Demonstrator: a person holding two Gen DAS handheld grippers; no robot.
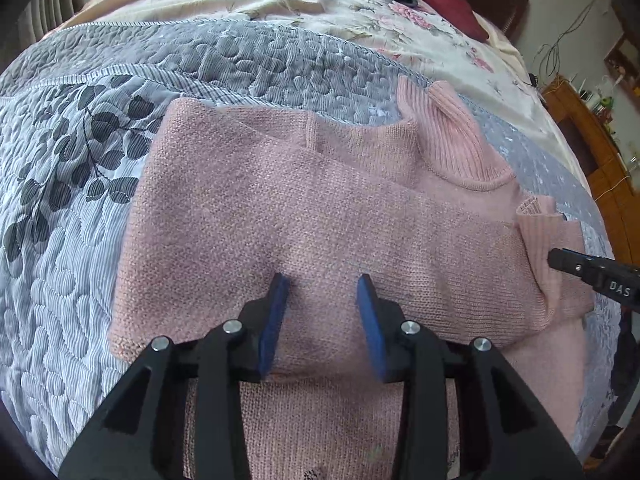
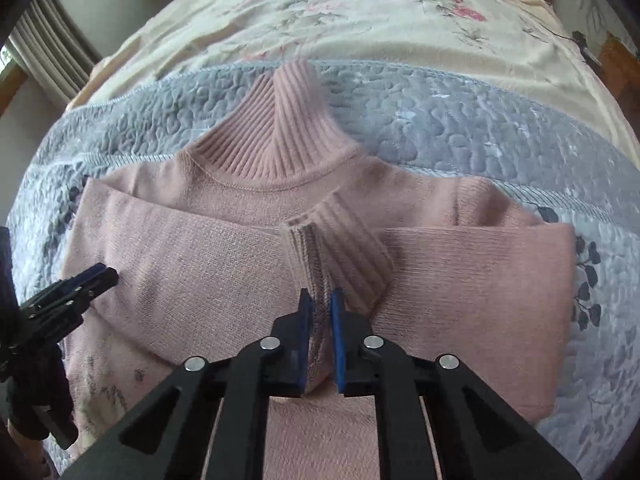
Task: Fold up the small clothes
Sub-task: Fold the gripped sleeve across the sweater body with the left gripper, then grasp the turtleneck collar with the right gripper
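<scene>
One pink sweater (image 2: 224, 248) on the bed (image 2: 440, 128); right gripper (image 2: 321, 300) clamped on its cuff (image 2: 316, 256) at 6 o'clock, left gripper (image 1: 322, 284) jaws apart.

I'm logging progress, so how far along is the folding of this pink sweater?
Done: the pink turtleneck sweater lies flat on the grey quilt, both sleeves crossing the chest. In hand: the right gripper pinches the ribbed sleeve cuff, while the left gripper hovers open over the body. Left: release the cuff, fold the body up; the hem end looks unfolded.
</scene>
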